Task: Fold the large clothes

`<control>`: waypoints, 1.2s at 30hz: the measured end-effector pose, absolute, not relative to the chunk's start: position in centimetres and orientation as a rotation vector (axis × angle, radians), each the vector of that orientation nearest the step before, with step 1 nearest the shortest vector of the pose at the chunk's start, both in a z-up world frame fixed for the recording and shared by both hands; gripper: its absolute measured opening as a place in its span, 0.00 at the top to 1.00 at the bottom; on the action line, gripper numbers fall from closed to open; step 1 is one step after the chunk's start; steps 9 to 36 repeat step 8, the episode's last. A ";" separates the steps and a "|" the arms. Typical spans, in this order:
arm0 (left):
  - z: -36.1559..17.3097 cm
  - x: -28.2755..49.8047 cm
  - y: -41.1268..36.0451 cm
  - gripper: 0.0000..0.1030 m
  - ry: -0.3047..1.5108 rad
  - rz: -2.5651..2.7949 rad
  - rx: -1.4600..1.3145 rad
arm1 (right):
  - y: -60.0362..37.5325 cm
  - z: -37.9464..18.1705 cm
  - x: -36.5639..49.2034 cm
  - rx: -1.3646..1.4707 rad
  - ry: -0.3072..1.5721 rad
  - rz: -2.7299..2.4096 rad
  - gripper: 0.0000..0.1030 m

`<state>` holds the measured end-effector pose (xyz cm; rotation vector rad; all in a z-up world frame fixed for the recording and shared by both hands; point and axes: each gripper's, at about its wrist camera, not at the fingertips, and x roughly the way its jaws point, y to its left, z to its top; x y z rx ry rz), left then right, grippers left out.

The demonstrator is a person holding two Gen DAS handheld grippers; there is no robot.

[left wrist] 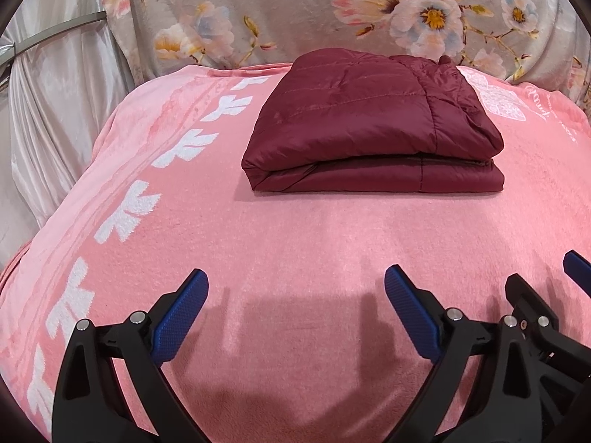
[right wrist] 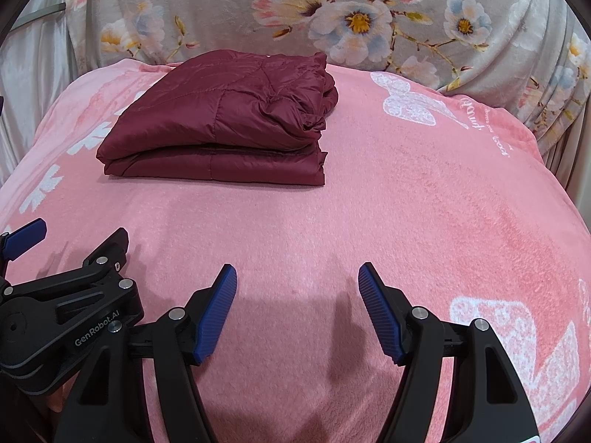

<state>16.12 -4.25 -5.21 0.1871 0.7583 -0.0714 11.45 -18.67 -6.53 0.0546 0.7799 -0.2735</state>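
Observation:
A dark red quilted jacket (left wrist: pixel 373 125) lies folded into a thick rectangular stack on the pink blanket (left wrist: pixel 295 243); it also shows in the right wrist view (right wrist: pixel 221 122), toward the left. My left gripper (left wrist: pixel 295 284) is open and empty, low over the blanket, well short of the jacket. My right gripper (right wrist: pixel 297 277) is open and empty, also short of the jacket and to its right. The right gripper shows at the right edge of the left wrist view (left wrist: pixel 543 288), and the left gripper shows at the left edge of the right wrist view (right wrist: pixel 74 243).
The pink blanket has white leaf prints (left wrist: pixel 129 210) along its left side and white butterfly prints (right wrist: pixel 410 103) on the right. A grey floral blanket (right wrist: pixel 351 18) hangs behind. Shiny white curtain fabric (left wrist: pixel 48 110) hangs at the left.

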 end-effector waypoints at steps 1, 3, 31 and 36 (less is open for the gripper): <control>-5.2 16.1 -4.3 0.09 0.758 -0.071 0.187 | -18.7 -6.5 11.5 0.055 0.779 -0.272 0.34; -5.2 16.2 -4.2 0.10 0.756 -0.070 0.188 | -18.6 -6.5 11.5 0.052 0.778 -0.273 0.34; -5.2 16.1 -4.2 0.11 0.754 -0.078 0.188 | -18.4 -6.3 11.5 0.051 0.776 -0.273 0.34; -5.2 16.1 -4.2 0.11 0.754 -0.078 0.188 | -18.4 -6.3 11.5 0.051 0.776 -0.273 0.34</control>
